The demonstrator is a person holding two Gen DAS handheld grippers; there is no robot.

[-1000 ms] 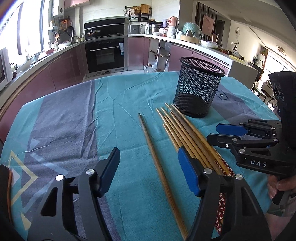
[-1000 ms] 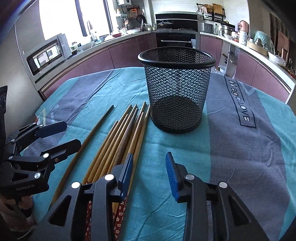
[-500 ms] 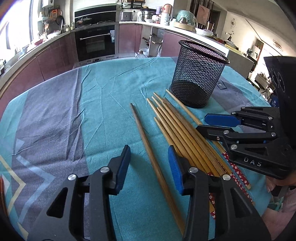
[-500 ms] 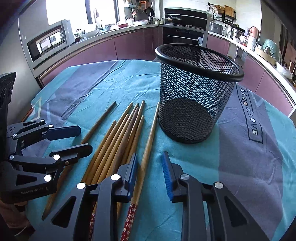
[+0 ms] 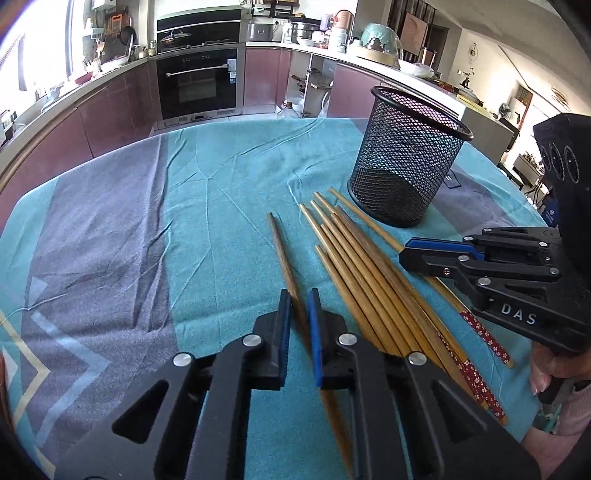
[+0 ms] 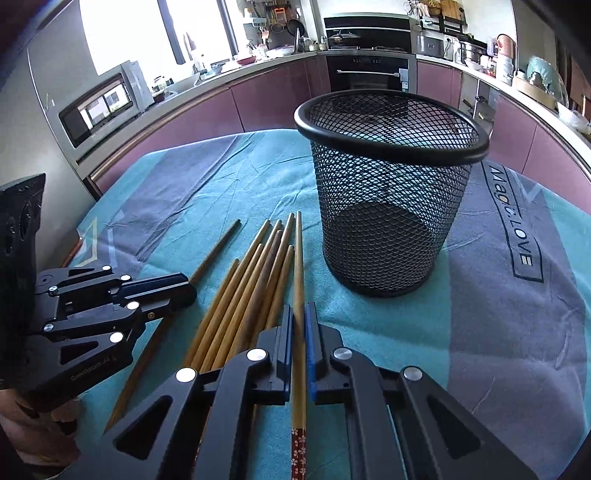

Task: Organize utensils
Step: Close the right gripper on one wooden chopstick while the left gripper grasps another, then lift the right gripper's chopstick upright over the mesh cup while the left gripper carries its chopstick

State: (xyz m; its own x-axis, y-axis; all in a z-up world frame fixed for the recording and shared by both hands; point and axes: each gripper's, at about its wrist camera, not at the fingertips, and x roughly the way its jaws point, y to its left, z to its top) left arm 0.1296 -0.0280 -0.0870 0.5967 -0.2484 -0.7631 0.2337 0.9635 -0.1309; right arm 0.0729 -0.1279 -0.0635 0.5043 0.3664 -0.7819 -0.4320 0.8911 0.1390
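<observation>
My left gripper [image 5: 299, 306] clamps one lone chopstick [image 5: 282, 254], my right gripper [image 6: 300, 321] another chopstick [image 6: 298, 258]; roughly seven loose chopsticks [image 5: 354, 266] remain beside one mesh basket [image 6: 391, 206].

Bright daylight floods in from the kitchen window [image 6: 122, 33], blown out around eleven o'clock. Soft shadows fall beneath the mesh basket [image 6: 391, 192]. Fisheye bending curves the counters, edges darken, focus stays crisp.

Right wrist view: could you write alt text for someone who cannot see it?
The right gripper has its fingers closed on one chopstick lying on a teal tablecloth, beside a row of others. An upright black mesh cup stands just beyond, and the left gripper is at left.
</observation>
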